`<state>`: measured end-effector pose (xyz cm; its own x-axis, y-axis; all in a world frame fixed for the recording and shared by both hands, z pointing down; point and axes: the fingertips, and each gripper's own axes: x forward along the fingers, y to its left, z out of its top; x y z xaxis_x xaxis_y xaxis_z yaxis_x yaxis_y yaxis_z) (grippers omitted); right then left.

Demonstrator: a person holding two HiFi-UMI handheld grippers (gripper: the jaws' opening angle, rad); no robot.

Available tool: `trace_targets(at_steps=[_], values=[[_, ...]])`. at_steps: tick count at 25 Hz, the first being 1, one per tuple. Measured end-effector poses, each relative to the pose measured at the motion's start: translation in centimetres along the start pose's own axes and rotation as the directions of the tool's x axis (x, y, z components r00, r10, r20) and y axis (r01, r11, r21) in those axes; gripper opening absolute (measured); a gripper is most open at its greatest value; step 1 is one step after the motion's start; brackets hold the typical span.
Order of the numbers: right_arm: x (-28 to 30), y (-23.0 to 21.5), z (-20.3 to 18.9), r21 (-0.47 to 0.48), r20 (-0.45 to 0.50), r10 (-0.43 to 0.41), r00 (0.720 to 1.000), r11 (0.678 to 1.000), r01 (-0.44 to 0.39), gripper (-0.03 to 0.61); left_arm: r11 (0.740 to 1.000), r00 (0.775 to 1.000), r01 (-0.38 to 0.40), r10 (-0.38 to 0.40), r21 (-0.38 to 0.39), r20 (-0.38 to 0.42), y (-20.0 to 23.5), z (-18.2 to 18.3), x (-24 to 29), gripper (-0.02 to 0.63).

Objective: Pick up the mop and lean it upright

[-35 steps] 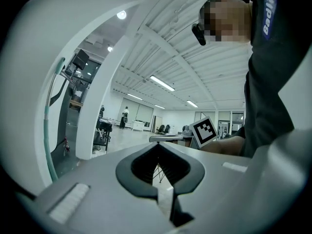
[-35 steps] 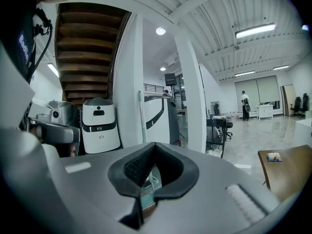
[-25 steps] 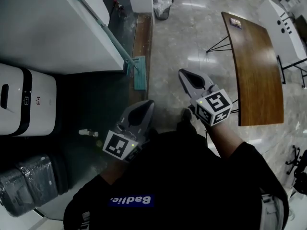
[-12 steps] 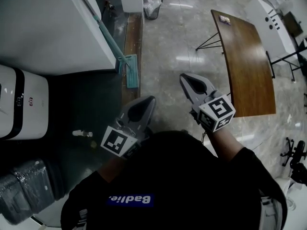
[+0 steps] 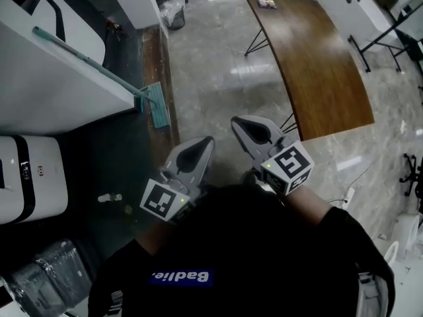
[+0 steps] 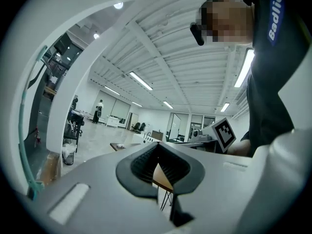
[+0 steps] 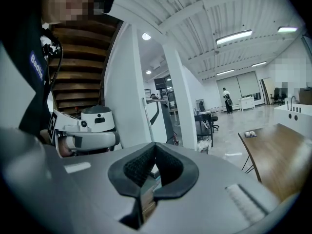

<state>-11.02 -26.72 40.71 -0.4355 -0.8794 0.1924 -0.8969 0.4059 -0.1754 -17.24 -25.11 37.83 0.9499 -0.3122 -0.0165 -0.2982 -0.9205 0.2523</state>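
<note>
A pale polished floor (image 5: 218, 78) runs out ahead of the person, with a long wooden tabletop (image 5: 310, 51) off to the right and a white wall (image 5: 59, 91) closing in the left side. The mop (image 5: 86, 62) stands against that wall. Its teal head (image 5: 155, 105) sits on the dark strip of floor at the wall's foot, and the handle slants up and away to the left along the white face, so by the look of it the mop is already propped.

Both tongs are held out in front of the person, well apart from the mop. The left tongs (image 5: 206, 141) are clenched on nothing, and the right tongs (image 5: 236, 121) are likewise pressed together and empty.

The mop lies ahead and to the left of both, with its head end the closer part. The left tongs are the nearer pair, so any reach for the handle would go forward and leftward across the dark strip.
</note>
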Motion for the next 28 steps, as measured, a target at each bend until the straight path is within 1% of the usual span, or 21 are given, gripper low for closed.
trace_targets(at_steps=[3,5,7,10,13,17,21,24,28], values=[[-3.9,-1.4,-0.3,0.017,0.016,0.018,1.000,1.000,-0.018,0.003,1.000,0.999,-0.023,0.023,0.009,-0.039,-2.6,-1.4,2.5,0.020],[-6.0,-2.2,-0.7,0.047,0.025,0.039,0.999,0.998,-0.040,0.003,0.999,0.997,-0.045,0.047,0.030,-0.058,-3.7,-2.0,3.8,0.020],[-7.4,-2.7,-1.4,0.087,0.026,0.065,0.998,0.994,-0.067,0.003,0.997,0.996,-0.061,0.064,0.053,-0.069,-4.7,-2.1,4.6,0.020],[-8.5,-2.3,-1.4,0.100,0.048,0.095,0.994,0.990,-0.100,0.003,0.995,0.994,-0.061,0.068,0.085,-0.088,-6.1,-1.9,5.2,0.020],[-9.1,-1.3,-0.6,0.085,0.078,0.101,0.992,0.991,-0.108,0.003,0.994,0.995,-0.043,0.051,0.097,-0.084,-7.1,-1.5,5.3,0.020],[-9.4,0.2,0.1,0.046,0.089,0.091,0.992,0.994,-0.096,0.003,0.994,0.998,-0.003,0.010,0.105,-0.069,-7.7,-0.8,4.8,0.020],[-8.7,1.6,1.1,0.018,0.095,0.075,0.993,0.997,-0.077,0.003,0.994,0.998,0.026,-0.021,0.102,-0.056,-7.6,-0.4,3.4,0.020],[-7.7,3.6,2.3,-0.011,0.113,0.083,0.990,0.997,-0.083,0.003,0.994,0.998,0.050,-0.046,0.099,-0.048,-7.7,-0.4,1.8,0.020],[-6.3,6.3,2.7,-0.047,0.107,0.107,0.988,0.994,-0.103,0.003,0.995,0.999,0.040,-0.038,0.094,-0.018,-6.8,0.2,-0.5,0.020]])
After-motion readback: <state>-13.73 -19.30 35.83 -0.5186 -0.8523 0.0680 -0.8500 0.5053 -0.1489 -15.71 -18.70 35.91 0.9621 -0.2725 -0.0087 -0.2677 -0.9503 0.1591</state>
